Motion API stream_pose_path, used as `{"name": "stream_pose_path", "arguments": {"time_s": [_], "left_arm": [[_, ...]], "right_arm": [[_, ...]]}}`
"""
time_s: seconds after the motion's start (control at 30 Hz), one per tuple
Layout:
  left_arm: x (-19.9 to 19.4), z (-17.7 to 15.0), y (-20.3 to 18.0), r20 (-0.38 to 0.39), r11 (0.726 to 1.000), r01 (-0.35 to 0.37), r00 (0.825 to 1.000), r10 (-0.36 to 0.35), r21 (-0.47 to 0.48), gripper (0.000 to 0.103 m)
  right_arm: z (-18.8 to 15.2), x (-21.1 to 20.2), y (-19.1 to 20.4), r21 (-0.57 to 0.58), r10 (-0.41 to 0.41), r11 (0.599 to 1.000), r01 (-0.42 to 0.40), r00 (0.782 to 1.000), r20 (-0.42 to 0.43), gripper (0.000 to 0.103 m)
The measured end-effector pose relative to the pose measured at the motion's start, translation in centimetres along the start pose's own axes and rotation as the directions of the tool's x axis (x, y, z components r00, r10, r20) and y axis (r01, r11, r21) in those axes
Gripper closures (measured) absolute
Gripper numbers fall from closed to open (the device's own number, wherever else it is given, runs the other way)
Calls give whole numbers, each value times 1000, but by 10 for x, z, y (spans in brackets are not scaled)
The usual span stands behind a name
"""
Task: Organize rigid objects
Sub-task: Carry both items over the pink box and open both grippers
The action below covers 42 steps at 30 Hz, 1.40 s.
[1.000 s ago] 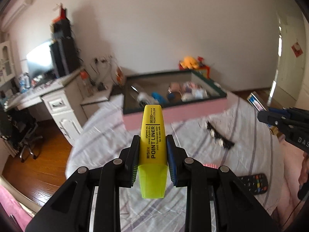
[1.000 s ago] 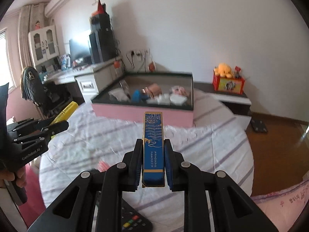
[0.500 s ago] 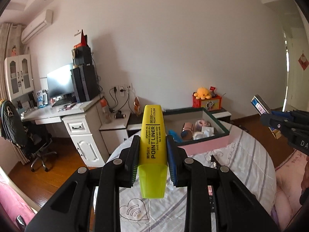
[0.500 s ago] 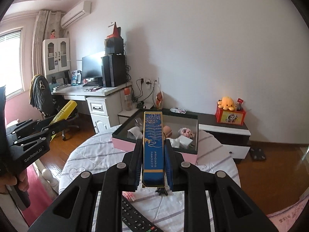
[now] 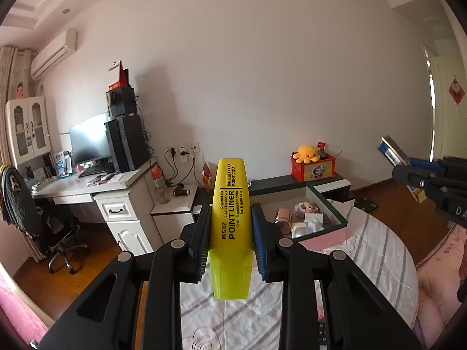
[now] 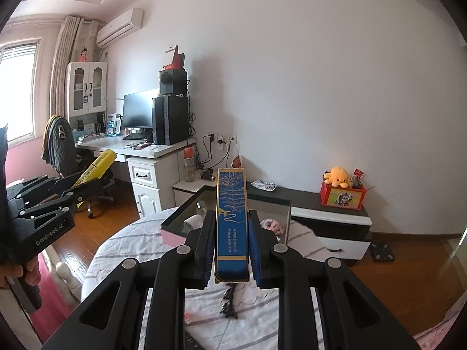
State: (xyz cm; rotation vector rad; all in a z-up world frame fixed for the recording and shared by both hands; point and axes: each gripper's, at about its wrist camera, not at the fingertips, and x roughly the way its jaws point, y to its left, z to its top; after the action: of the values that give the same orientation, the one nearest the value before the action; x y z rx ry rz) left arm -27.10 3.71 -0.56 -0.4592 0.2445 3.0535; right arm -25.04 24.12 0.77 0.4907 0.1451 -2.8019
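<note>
The left claw (image 5: 230, 227) pinches a yellow highlighter (image 5: 232, 213), translucent cap nearest the camera, long axis pointing forward. The right claw (image 6: 232, 242) pinches a slim blue box (image 6: 232, 227) lengthwise, above the striped bed (image 6: 122, 242).

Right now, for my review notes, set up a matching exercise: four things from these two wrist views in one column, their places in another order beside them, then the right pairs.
Things:
1. yellow highlighter
2. blue box
3. orange plush octopus
4. black monitor

Places:
A. on the white desk
B. clamped in the right gripper
C. on top of a red box
D. clamped in the left gripper

Pairs: 1-D, 2-B, 3-C, 4-A
</note>
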Motion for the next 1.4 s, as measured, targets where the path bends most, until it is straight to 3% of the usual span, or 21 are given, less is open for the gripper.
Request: {"name": "stream_pose_path", "arguments": {"time_s": [0.27,0.53,0.77,0.9,1.13,1.4], "left_arm": [[53,24,-17,-5,999,33,999,-33,32,76],[141,27,-39,-97,992,102,991,-95,69,76],[212,7,-51,-201,988,146,971,-132,57,76],[249,-14,-58,-285,983,173,947,-148,64,76],[269,-38,-66,-319,983,176,935,-153,46,76],[282,-51,-58,-322,988,157,935,-147,4,76]], "right_arm": [[18,33,-20,-15,-14,1000,14,1000,6,82],[17,102,-46,-6,1,1000,-2,998,-55,82],[-8,172,-68,28,24,999,-20,988,-151,82],[-28,206,-76,52,39,998,-29,978,-205,82],[-59,247,-84,76,34,997,-12,955,-294,82],[-69,249,-91,75,-17,996,41,956,-294,82]]}}
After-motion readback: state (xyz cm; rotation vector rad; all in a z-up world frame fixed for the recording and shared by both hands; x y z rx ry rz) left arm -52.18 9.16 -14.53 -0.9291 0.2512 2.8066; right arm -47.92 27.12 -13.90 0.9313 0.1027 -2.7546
